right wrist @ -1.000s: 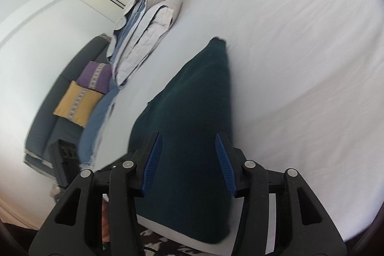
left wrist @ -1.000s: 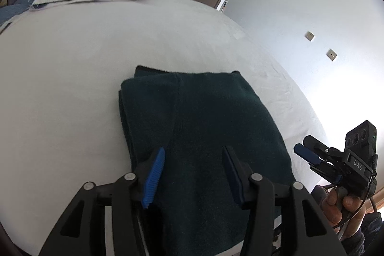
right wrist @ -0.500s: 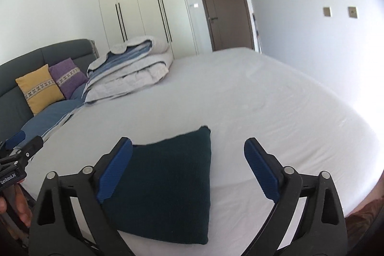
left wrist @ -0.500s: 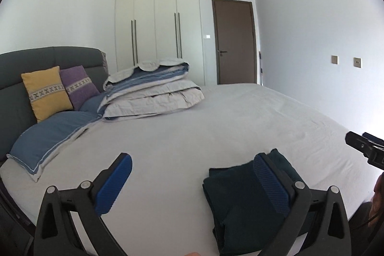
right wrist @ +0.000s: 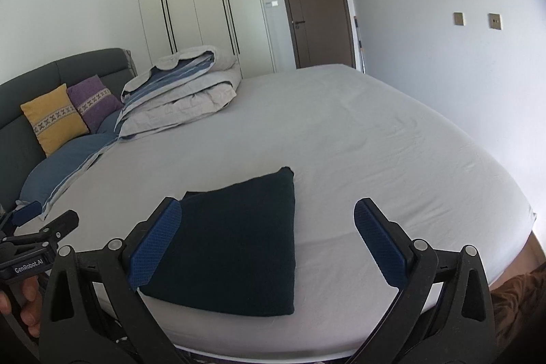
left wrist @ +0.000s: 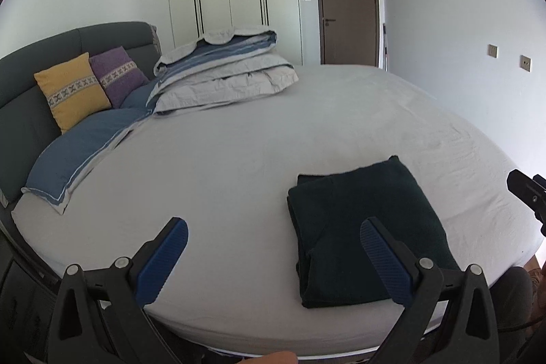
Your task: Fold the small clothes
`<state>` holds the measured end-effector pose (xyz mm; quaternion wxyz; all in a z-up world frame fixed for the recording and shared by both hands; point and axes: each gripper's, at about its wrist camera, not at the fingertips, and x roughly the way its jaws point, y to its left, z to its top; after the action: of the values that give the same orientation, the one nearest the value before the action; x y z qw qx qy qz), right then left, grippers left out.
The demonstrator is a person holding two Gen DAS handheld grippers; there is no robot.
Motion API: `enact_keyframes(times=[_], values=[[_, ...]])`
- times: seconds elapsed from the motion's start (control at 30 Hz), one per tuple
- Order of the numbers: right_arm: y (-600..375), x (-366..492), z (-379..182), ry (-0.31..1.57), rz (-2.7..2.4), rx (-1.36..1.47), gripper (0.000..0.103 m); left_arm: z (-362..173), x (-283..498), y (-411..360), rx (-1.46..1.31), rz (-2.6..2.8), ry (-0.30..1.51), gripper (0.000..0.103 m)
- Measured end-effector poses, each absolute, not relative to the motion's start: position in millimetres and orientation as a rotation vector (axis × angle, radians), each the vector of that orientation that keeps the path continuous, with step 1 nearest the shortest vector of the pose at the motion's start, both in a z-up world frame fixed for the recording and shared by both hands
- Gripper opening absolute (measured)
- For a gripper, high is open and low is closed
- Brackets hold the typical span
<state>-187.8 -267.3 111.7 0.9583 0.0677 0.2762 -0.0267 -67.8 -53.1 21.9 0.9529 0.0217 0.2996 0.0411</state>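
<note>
A dark green cloth (left wrist: 361,227) lies folded into a flat rectangle near the front edge of the bed; it also shows in the right wrist view (right wrist: 239,244). My left gripper (left wrist: 273,248) is open and empty, held back from the bed, with the cloth behind its right finger. My right gripper (right wrist: 268,237) is open and empty, with the cloth behind its left finger. The left gripper shows at the left edge of the right wrist view (right wrist: 34,227).
The bed (left wrist: 239,152) has a white sheet. A folded duvet (left wrist: 221,74) lies at the back. Yellow and purple cushions (left wrist: 71,87) lean on the grey headboard beside a blue pillow (left wrist: 82,149). Wardrobe and brown door (left wrist: 348,5) stand behind.
Both grippers have opened wide and pulled back and up from the folded cloth, which stays flat on the bed.
</note>
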Motion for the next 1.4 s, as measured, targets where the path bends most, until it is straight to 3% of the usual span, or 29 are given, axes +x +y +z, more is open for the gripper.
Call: enact_keyframes(times=[0.4, 1.4], values=[[-247.9, -169.6, 57.0, 0.699, -0.056, 0.080, 0.103, -39.2, -49.5, -55.8, 0.027, 0.090, 0.775, 0.103], [-234.1, -144.1, 9.0, 0.830, -0.062, 0.088, 0.103, -60.3, -39.9, -58.7, 0.015, 0.085, 0.848, 0.103]])
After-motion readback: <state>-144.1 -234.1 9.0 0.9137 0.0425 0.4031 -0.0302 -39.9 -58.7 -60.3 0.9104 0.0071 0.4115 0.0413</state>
